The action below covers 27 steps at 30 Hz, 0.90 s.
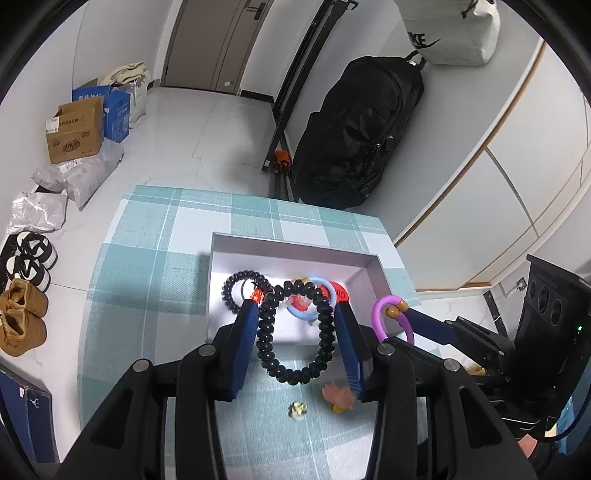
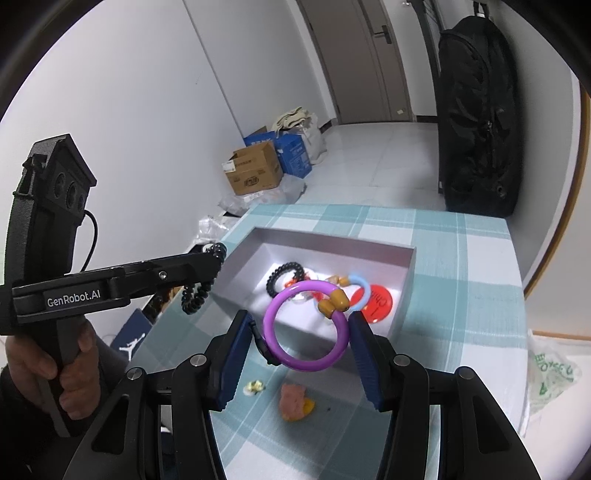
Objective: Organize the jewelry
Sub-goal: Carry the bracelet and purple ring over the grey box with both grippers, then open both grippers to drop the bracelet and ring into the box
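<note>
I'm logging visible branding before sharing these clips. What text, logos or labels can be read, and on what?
"GenRobot.AI": side of the left tongs.
Nike logo, partly cut off: white bag.
Jumpman logo, no words: dark blue box.
Red disc in the tray: lettering blurred.
Cardboard box and blue box: print too small.

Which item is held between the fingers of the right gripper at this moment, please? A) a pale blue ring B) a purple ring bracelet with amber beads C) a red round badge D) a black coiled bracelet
B: in the right wrist view the purple ring bracelet with its amber beads sits clamped in the right gripper, while the black coiled bracelet is in the left gripper.
</note>
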{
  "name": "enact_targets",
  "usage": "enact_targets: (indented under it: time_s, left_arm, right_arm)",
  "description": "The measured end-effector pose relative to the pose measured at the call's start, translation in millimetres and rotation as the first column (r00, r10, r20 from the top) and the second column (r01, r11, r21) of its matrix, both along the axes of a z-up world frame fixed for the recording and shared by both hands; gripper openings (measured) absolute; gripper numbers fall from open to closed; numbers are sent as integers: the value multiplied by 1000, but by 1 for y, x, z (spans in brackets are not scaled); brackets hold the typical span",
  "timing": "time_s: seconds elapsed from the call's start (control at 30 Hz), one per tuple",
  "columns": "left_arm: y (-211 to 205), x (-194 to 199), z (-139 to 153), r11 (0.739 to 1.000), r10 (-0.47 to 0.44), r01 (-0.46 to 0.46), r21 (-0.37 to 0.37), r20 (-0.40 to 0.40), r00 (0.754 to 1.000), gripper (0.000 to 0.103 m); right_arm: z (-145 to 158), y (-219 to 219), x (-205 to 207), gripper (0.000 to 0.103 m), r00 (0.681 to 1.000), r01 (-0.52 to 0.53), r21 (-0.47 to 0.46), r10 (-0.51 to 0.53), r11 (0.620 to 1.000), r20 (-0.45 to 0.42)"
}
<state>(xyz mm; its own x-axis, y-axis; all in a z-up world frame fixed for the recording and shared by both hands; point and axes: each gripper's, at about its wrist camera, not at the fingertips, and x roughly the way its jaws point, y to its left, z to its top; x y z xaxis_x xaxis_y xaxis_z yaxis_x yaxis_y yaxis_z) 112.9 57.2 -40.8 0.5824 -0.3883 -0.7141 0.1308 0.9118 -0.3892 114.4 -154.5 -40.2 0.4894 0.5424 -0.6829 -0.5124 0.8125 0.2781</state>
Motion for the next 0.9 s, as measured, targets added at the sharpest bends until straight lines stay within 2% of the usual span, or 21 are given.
enact_targets:
  time_s: [0.2, 0.43, 0.9]
  left_arm:
    - [-8, 19, -6, 1000, -11, 10, -5, -29, 1000, 37]
    - [-11, 37, -19, 1000, -22, 20, -16, -88, 996, 37]
    - [-11, 56, -30, 998, -23, 14, -63, -149, 989, 37]
  right_arm:
    - [-1, 0, 18, 52, 1000, -2, 26, 3, 1000, -20]
    - [-6, 1, 36, 52, 999, -10, 15, 11, 1000, -30]
    - [-14, -2, 52, 52, 999, -7, 21, 8, 1000, -52]
